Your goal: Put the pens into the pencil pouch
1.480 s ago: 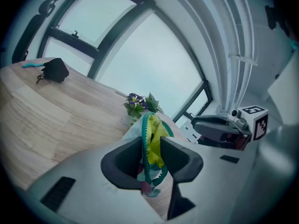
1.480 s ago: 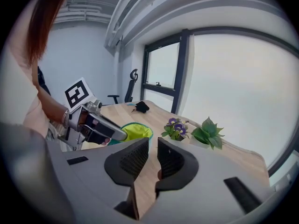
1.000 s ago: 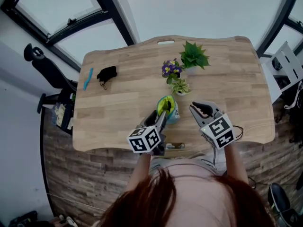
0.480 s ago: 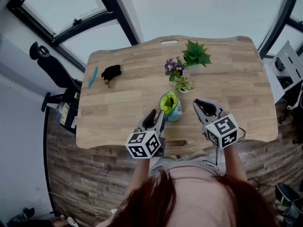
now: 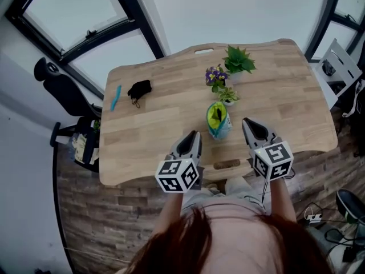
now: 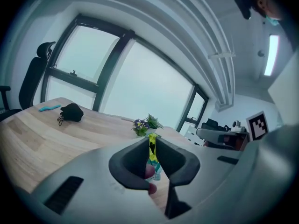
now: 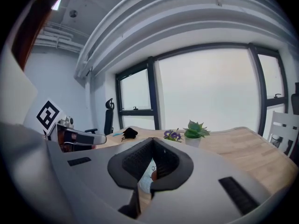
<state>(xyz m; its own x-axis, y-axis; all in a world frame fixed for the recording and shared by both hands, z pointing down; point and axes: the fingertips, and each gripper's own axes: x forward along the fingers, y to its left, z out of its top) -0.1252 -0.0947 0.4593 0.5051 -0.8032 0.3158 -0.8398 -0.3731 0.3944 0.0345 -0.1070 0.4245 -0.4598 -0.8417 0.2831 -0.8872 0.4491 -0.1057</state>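
Note:
A teal pencil pouch (image 5: pixel 218 120) with a yellow-green inside stands upright on the wooden table (image 5: pixel 165 124), mouth up. My left gripper (image 5: pixel 193 137) hovers left of it, apart from it. Its jaws have just been closing and now stand almost together with nothing between them. My right gripper (image 5: pixel 250 124) hovers right of the pouch, shut and empty. A blue pen (image 5: pixel 116 97) lies at the table's far left. In the left gripper view the pouch (image 6: pixel 152 149) shows through the slit of the left gripper (image 6: pixel 153 141). The right gripper (image 7: pixel 152 143) hides most of the pouch (image 7: pixel 146 180).
A black bundle (image 5: pixel 140 89) lies beside the blue pen. Behind the pouch stand three potted plants: purple flowers (image 5: pixel 216 75), a green succulent (image 5: pixel 239 60) and a small one (image 5: pixel 229 95). An office chair (image 5: pixel 57 84) stands left of the table, a white chair (image 5: pixel 341 67) at right.
The left gripper has drawn back from the pouch's mouth toward the near edge and its jaws have closed. The right gripper also pulled back and closed. The pouch stands by itself.

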